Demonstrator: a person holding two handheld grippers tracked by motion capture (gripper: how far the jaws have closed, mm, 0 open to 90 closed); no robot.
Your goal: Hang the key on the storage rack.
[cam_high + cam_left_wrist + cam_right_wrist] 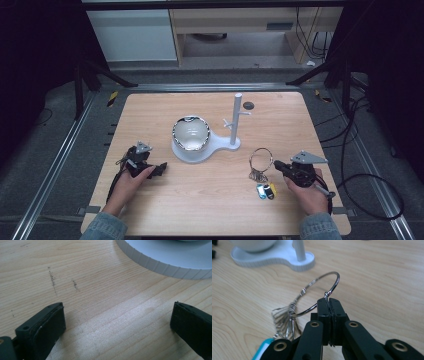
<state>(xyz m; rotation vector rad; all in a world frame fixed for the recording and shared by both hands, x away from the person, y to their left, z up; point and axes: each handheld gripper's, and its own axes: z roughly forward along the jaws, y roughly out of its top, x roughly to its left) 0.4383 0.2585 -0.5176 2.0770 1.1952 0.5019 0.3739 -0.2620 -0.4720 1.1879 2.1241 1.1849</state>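
Seen from overhead at the six o'clock edge, the high camera looks forward and down across the whole table (210, 200). The left claw camera skims the wood close up, facing the white stand (165, 257); the right claw camera, equally low, shares that stand at eleven o'clock.

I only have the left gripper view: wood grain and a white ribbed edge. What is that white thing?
Observer: The base of a white stand with a peg post; a shiny bowl sits on it.
Reviewer: Is the other claw doing anything?
Observer: The right claw is shut on a large key ring, pinching the wire.
Reviewer: Anything hanging from that ring?
Observer: A bunch of smaller rings, with blue and yellow tags lying on the table.
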